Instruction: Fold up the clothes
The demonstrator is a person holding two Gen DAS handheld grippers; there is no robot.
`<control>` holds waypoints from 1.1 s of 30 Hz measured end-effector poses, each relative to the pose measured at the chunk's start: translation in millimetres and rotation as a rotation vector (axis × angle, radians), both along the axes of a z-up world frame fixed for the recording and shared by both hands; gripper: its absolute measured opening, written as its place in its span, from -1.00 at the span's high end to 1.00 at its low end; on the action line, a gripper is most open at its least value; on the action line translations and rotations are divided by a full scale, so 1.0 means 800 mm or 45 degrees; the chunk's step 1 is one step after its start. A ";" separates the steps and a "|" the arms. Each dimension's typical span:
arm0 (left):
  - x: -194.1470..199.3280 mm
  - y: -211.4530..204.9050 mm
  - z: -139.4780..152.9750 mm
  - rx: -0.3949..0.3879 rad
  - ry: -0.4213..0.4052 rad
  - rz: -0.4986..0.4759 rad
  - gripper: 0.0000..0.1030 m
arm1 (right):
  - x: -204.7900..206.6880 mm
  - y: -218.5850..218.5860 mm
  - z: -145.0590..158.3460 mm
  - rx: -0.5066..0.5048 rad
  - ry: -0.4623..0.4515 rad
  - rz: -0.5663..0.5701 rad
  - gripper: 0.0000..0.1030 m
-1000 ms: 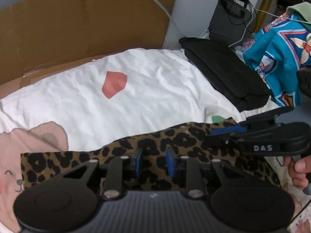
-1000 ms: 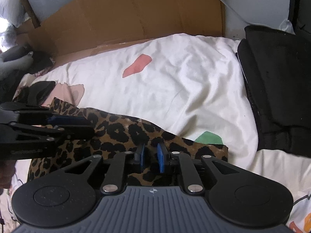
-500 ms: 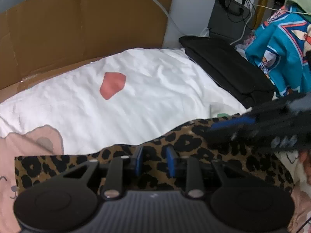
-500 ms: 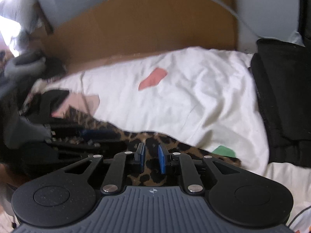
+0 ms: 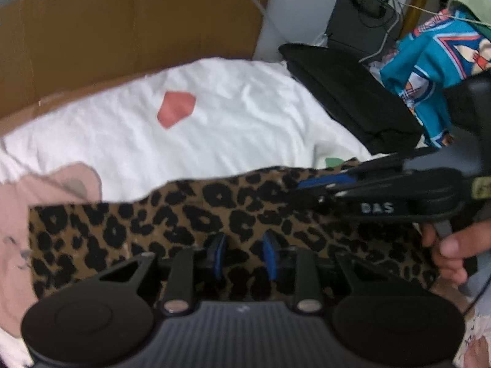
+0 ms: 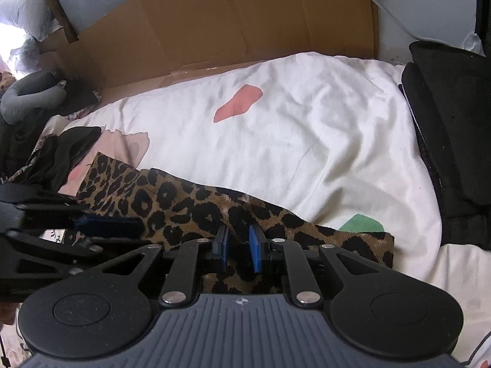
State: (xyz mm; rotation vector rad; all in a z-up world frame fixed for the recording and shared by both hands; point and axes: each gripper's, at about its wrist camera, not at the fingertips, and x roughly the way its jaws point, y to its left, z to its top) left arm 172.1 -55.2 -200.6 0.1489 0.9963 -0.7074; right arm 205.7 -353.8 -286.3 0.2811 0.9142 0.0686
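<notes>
A leopard-print garment [image 5: 153,224] [image 6: 184,202] lies as a long folded band across a white printed sheet [image 5: 245,116] [image 6: 307,138]. My left gripper [image 5: 243,257] sits over its left half, the blue pads a narrow gap apart with leopard cloth between them. My right gripper [image 6: 238,245] holds the right half, near the far edge, where a small ridge of cloth runs in between the pads. Each gripper shows in the other's view: the right gripper [image 5: 307,184] comes in from the right with a hand [image 5: 451,245] behind it, and the left gripper [image 6: 135,225] from the left.
A folded black garment [image 5: 353,98] [image 6: 454,122] lies along the sheet's right side. Beyond it is a teal patterned garment [image 5: 429,70]. A cardboard sheet [image 5: 122,30] [image 6: 230,30] stands at the back. Dark clothes and a grey curved object [image 6: 27,98] sit at the far left.
Both views swayed for a moment and settled back. The leopard garment stays in both grips, and its band looks slightly straighter now.
</notes>
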 end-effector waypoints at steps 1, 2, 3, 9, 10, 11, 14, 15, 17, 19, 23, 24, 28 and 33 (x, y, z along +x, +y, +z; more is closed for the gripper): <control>0.002 0.001 -0.003 -0.011 0.013 0.006 0.41 | 0.001 0.001 0.002 -0.003 0.005 -0.005 0.60; 0.004 0.002 -0.004 -0.021 0.024 0.012 0.41 | 0.002 0.001 0.005 -0.007 0.009 -0.010 0.60; 0.006 0.003 -0.004 -0.026 0.035 0.017 0.41 | 0.002 0.002 0.007 -0.010 0.014 -0.015 0.60; 0.001 -0.001 -0.005 0.004 0.010 0.008 0.41 | -0.026 -0.006 0.034 0.074 -0.048 -0.084 0.58; 0.000 -0.002 -0.005 0.008 0.010 0.009 0.41 | -0.034 -0.003 0.040 0.061 -0.067 -0.064 0.58; 0.001 -0.002 -0.005 0.008 0.014 0.012 0.41 | -0.043 0.000 0.045 0.051 -0.084 -0.043 0.58; 0.005 0.000 -0.005 -0.004 0.045 0.026 0.41 | -0.067 0.014 0.052 0.047 -0.105 0.020 0.56; 0.006 0.000 -0.004 -0.004 0.053 0.028 0.41 | -0.074 0.019 0.052 0.050 -0.101 0.042 0.56; 0.007 -0.001 -0.004 0.005 0.058 0.025 0.41 | -0.087 0.030 0.044 0.060 -0.069 0.081 0.56; 0.008 -0.002 -0.003 0.013 0.061 0.022 0.41 | -0.097 0.038 0.036 0.052 -0.039 0.111 0.56; 0.007 -0.003 -0.003 0.017 0.051 0.019 0.41 | -0.113 0.042 0.019 0.033 0.015 0.130 0.55; 0.007 -0.003 -0.003 0.017 0.050 0.018 0.41 | -0.118 0.041 0.018 0.023 0.022 0.135 0.55; 0.004 -0.002 -0.005 0.018 0.048 0.027 0.41 | -0.139 0.032 0.013 -0.013 0.050 0.141 0.55; 0.005 -0.003 -0.004 0.025 0.049 0.021 0.41 | -0.163 0.019 0.011 -0.034 0.067 0.134 0.55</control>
